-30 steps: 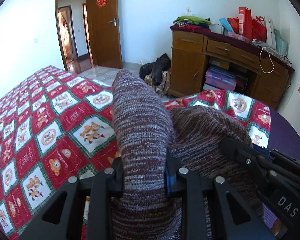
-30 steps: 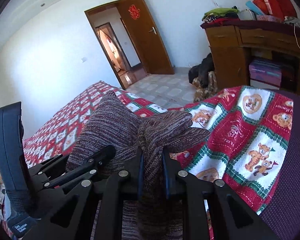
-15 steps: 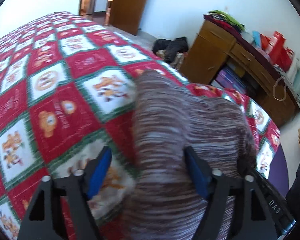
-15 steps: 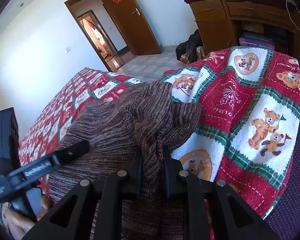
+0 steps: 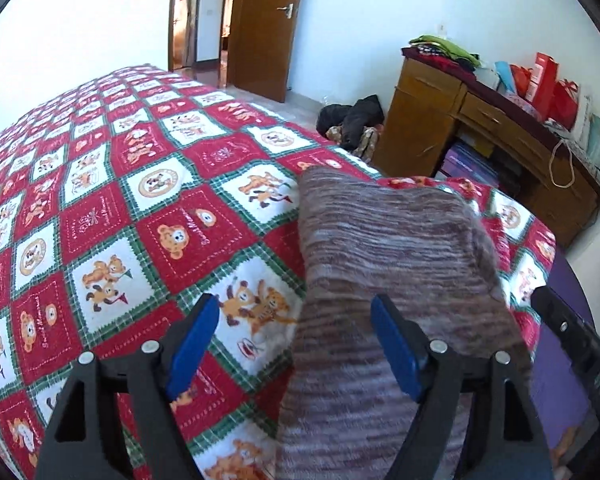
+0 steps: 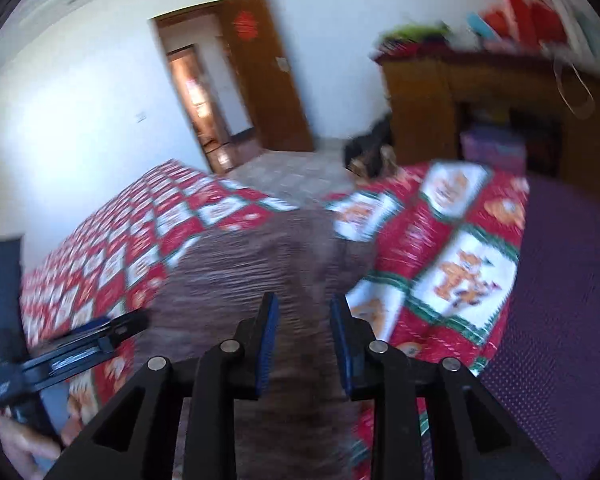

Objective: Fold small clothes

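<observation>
A brown and grey striped knit garment [image 5: 392,256] lies folded on the red, white and green bear-patterned bedspread [image 5: 112,220]. My left gripper [image 5: 296,340] is open above the garment's near left edge, with its blue pads apart and nothing between them. The right gripper's black body shows at the right edge of the left wrist view [image 5: 572,340]. In the blurred right wrist view the garment [image 6: 240,280] lies ahead of my right gripper [image 6: 304,344], which is open with the cloth below the gap. The left gripper's body [image 6: 68,356] shows at the left.
A wooden desk [image 5: 484,136] piled with clothes and red bags stands beyond the bed's far right corner. Dark clothes [image 5: 352,120] lie on the floor beside it. An open wooden door [image 5: 264,24] is at the back. A purple sheet [image 6: 560,300] covers the bed's right side.
Both grippers have let go of the garment: the left opened first, then the right. The garment has dropped flat onto the bedspread. The right wrist view is now swinging and blurred.
</observation>
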### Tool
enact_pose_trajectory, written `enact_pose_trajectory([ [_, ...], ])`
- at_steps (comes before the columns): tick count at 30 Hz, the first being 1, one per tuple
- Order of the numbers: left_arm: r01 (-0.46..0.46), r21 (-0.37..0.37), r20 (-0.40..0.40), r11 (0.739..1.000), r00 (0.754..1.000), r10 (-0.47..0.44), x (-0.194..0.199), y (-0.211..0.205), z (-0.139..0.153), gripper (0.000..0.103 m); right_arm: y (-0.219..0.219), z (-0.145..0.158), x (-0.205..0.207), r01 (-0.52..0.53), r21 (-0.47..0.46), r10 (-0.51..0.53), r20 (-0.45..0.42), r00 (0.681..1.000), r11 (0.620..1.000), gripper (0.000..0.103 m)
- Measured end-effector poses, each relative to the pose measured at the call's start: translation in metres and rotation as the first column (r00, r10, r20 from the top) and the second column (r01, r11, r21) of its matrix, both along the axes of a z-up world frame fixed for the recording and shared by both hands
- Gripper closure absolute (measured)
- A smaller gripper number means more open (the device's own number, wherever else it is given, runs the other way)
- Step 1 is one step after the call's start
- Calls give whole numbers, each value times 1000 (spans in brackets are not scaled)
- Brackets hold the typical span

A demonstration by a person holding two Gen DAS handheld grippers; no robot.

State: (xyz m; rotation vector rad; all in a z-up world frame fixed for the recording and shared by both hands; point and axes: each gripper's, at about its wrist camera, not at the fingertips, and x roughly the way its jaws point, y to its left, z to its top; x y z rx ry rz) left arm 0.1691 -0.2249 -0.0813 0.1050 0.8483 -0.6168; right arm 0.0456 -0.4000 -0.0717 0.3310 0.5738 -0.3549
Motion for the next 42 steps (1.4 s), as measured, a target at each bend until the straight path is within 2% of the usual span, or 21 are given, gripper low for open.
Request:
enact_pose_trajectory([
  [2,4,18,11,1000,1000,-4,-5,-2,-1,22,12,-1,6,-50,9,50,-21,999,999,76],
  [5,9,54,37,999,999,-11,-14,-2,-6,22,20,-15,14,-85,83,90,-59,994,993,76],
  [9,12,114,26,993,1000,-15,-20,-3,-21,22,20,-41,13,-69,163,92,-136,986,984,76],
  [10,15,121,21,993,1000,-17,-22,-3,-24,22,18,-45,10,-62,177,85,-126,988,982,76],
  [12,14,126,12,992,1000,-16,-25,-2,-30,22,18,-45,4,-54,178,77,-120,990,982,76],
  [16,6,141,45,990,999,-13,-33,-2,-31,22,24,-45,-4,-47,141,67,-138,988,989,76],
  [20,-5,149,52,989,999,-3,-43,4,-30,22,30,-43,-14,-23,105,39,-153,988,994,71],
  [24,-11,145,52,989,999,3,-52,17,-24,22,36,-36,-30,0,116,19,-166,986,993,59],
  [26,-7,142,65,990,998,-2,-61,22,-20,22,40,-32,-42,10,115,8,-152,988,993,55],
  [30,11,131,97,991,995,-24,-82,29,-14,22,52,-18,-73,33,76,-27,-79,996,997,37],
  [33,19,116,123,993,992,-33,-99,34,-5,22,57,-3,-94,60,47,-58,-29,998,997,35],
  [38,28,101,196,994,980,-47,-124,41,14,13,61,21,-106,83,41,-84,26,996,996,31],
  [42,25,88,239,996,970,-45,-135,44,29,7,67,33,-113,107,17,-108,56,993,994,23],
])
